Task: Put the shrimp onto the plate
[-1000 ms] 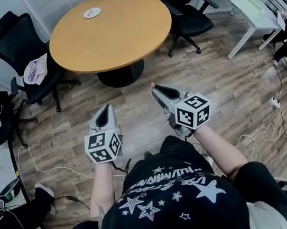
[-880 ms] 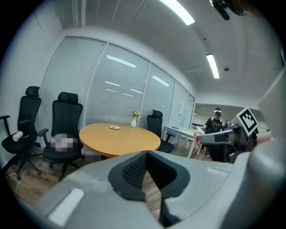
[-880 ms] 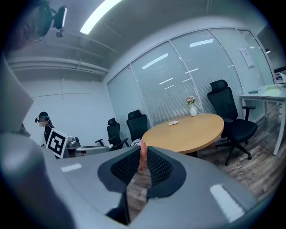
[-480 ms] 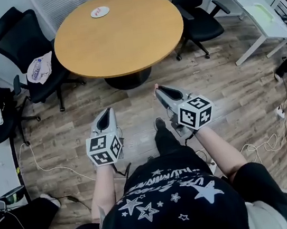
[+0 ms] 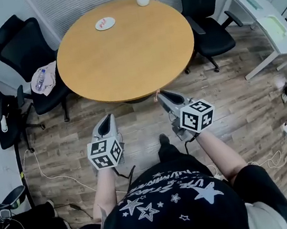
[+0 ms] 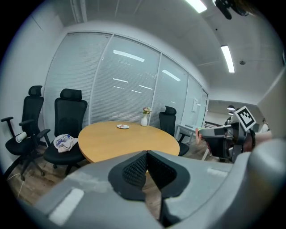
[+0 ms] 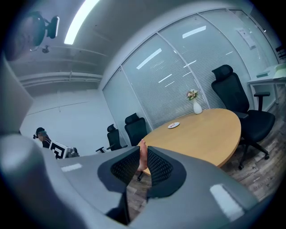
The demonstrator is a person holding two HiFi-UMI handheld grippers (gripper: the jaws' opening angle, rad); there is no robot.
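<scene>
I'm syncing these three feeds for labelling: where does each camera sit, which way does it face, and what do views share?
Head view: on the person's head, looking steeply down at the round table and floor; shows torso, forearms, left tongs, right tongs.
Left gripper view: on the left tongs, facing the table's plate and vase; own jaws together, empty.
Right gripper view: on the right tongs, facing the same table; own jaws shut on the shrimp.
Shared: all three show the table, plate and vase.

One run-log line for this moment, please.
right gripper: shut on shrimp | left gripper: shut, empty | plate: far side of table, shrimp not yet placed
</scene>
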